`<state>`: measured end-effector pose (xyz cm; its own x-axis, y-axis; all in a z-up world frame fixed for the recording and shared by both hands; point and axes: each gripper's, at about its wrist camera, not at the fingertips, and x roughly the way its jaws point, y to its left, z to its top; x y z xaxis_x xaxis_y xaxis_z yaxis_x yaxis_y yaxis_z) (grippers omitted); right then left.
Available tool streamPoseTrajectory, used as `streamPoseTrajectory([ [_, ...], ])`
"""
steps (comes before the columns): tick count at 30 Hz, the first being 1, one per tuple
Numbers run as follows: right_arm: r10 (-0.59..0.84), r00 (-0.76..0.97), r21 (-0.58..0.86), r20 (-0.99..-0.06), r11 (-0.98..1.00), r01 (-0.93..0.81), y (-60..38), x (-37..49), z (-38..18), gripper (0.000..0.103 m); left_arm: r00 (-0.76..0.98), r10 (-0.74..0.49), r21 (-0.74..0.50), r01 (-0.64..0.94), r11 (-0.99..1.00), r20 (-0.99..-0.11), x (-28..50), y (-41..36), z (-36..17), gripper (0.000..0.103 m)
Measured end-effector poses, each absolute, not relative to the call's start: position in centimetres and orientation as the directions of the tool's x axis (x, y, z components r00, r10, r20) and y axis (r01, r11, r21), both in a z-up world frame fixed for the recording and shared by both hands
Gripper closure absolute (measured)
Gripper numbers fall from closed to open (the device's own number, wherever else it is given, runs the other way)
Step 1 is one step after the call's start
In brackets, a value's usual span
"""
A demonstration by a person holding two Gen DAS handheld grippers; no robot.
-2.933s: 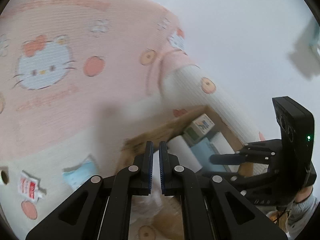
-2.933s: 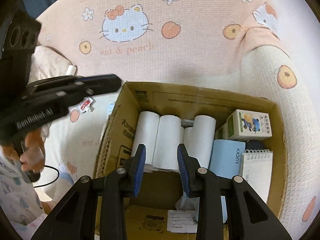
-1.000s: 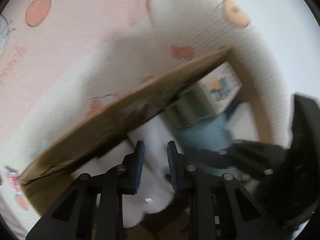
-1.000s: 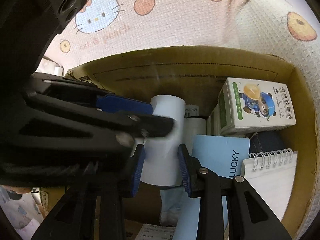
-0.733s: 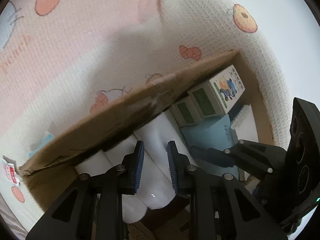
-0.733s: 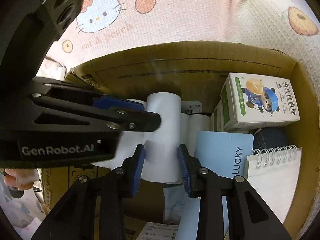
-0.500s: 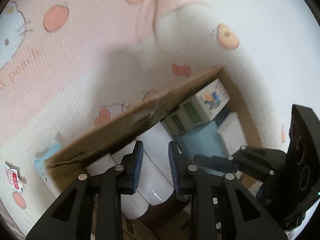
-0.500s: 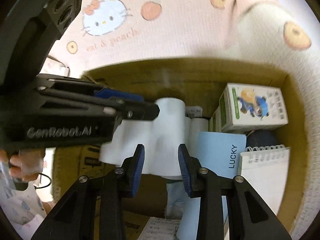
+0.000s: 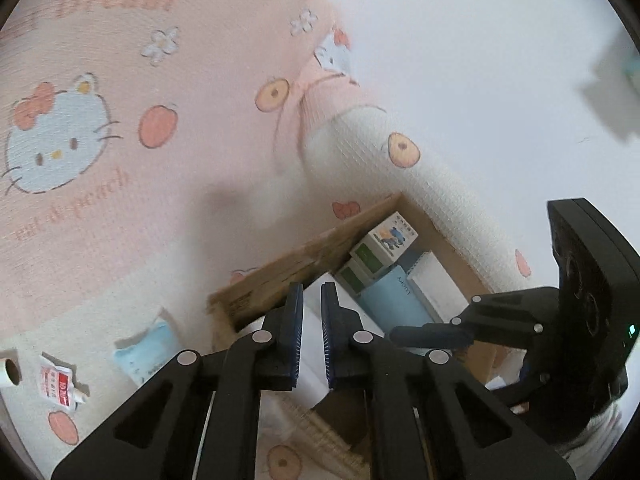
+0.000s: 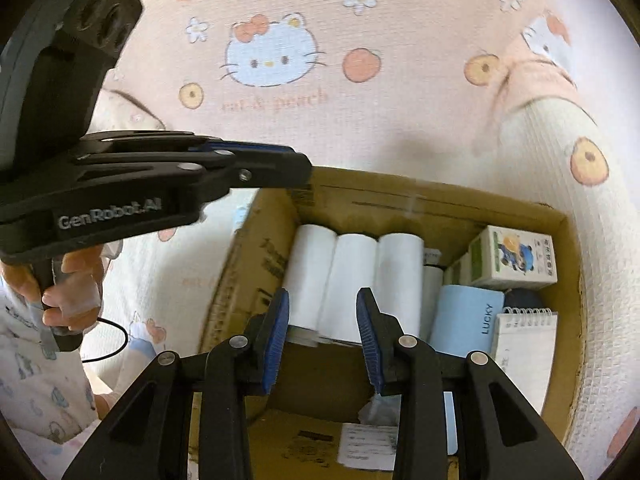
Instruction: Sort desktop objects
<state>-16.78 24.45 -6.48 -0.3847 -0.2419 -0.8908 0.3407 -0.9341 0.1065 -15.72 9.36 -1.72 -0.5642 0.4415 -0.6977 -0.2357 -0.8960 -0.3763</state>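
An open cardboard box point(image 10: 440, 196) point(image 9: 280, 276) lies on a pink cartoon-cat blanket point(image 10: 276, 52). Three white paper rolls point(image 10: 356, 276) lie side by side in it. To their right are a green-and-white carton point(image 10: 516, 256), a blue "LUCKY" notebook point(image 10: 468, 312) and a spiral notepad point(image 10: 524, 340). My left gripper point(image 9: 312, 292) point(image 10: 280, 160) hangs above the box's left rim, shut and empty. My right gripper point(image 10: 322, 300) point(image 9: 394, 334) hovers over the rolls. Its jaws stand a little apart with nothing between them.
On the blanket left of the box lie a pale blue tissue pack point(image 9: 148, 344), a red-and-white sachet point(image 9: 56, 384) and another roll point(image 9: 8, 366). A person's hand point(image 10: 68, 292) holds the left gripper's handle. A paper slip point(image 10: 364, 444) lies on the box's near flap.
My left gripper let go of a white roll in the box, rose out and back, and closed. My right gripper also rose. The rolls now lie in a row.
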Motion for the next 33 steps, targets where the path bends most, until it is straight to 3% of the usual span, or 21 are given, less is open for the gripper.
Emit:
streamPoseTrajectory([
  [5,-0.206,-0.385,0.061,-0.900,-0.932,0.356,22.5,-16.3,-6.2,0.072,-0.603,0.430,-0.393,-0.201,-0.897,-0.673,-13.4,6.0,-2.4,0.094],
  [13,-0.211,-0.410,0.027,-0.887,-0.912,0.410,18.6,-16.0,-5.2,0.071,-0.668,0.293,-0.305,-0.103,-0.947,-0.684,-9.9,0.2,-4.0,0.094],
  [23,-0.225,-0.413,-0.007,-0.882,-0.872,0.490,10.5,-15.8,-5.4,0.071,-0.696,0.194,-0.281,0.010,-0.960,-0.691,-5.1,-8.0,-5.6,0.094],
  [30,-0.338,-0.360,0.122,-0.870,-0.853,0.507,4.5,-16.7,-7.1,0.071,-0.667,0.104,-0.234,0.107,-0.966,-0.737,-2.6,-13.6,-7.9,0.094],
  [33,-0.349,-0.397,0.112,-0.849,-0.852,0.511,1.9,-17.2,-8.4,0.071,-0.632,0.077,-0.240,0.178,-0.954,-0.771,-2.3,-15.9,-9.6,0.094],
])
